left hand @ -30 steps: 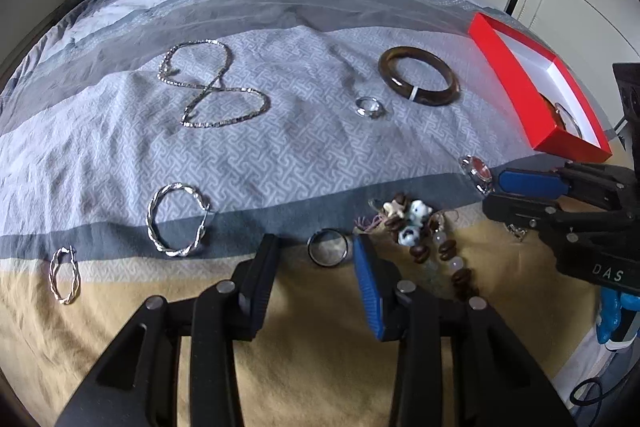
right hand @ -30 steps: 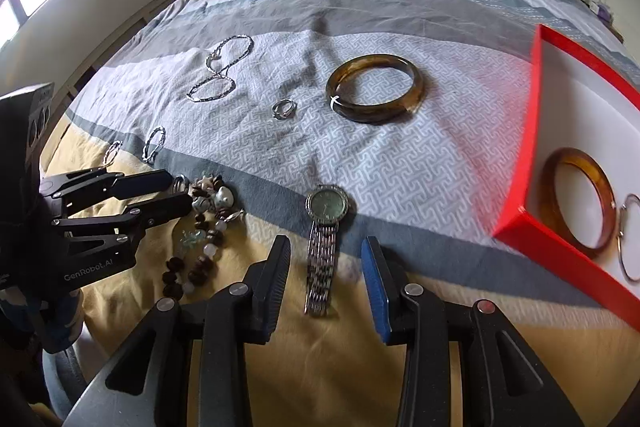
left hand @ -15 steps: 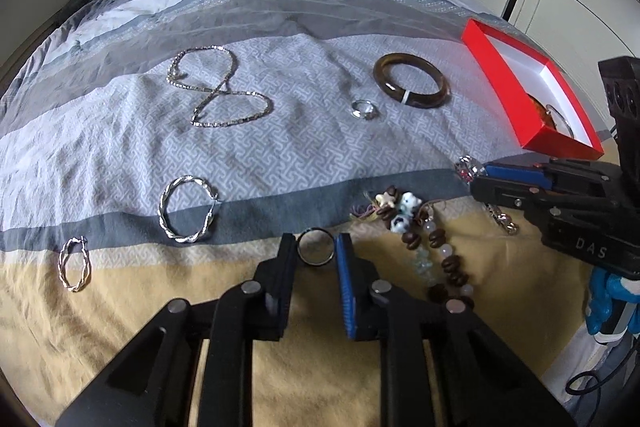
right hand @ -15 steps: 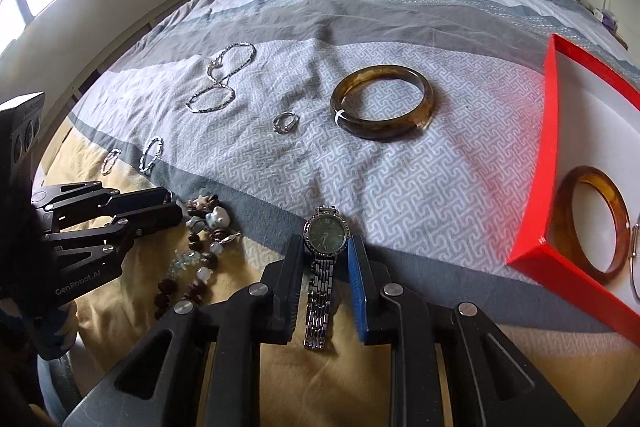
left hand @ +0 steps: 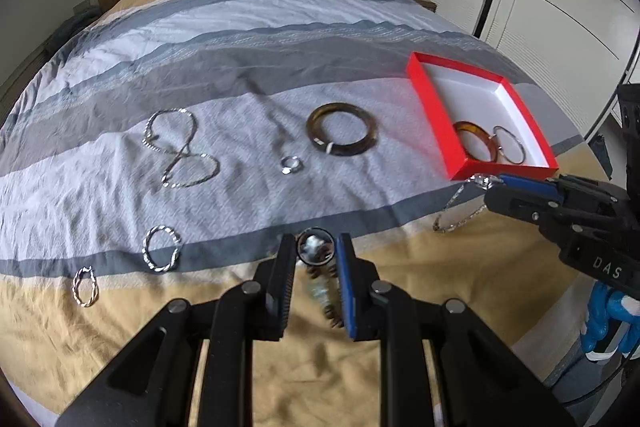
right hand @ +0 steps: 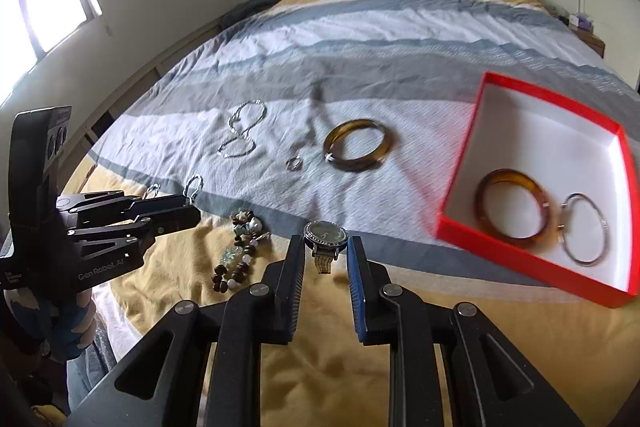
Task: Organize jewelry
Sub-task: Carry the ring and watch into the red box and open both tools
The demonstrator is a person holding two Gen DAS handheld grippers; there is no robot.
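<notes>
Two tongs are clamped: your left tongs (left hand: pixel 314 253) pinch the dark ring (left hand: pixel 315 251), your right tongs (right hand: pixel 326 247) the wristwatch (right hand: pixel 326 241); the red box (right hand: pixel 460 183) lies right, nearer your right hand.

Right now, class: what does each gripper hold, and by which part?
The left gripper holds a dark ring, pinched across its band at opposite sides. The right gripper holds a silver watch, gripped at the sides of its case.

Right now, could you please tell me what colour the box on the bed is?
The box is red outside, white inside; right wrist view shows it best.
</notes>
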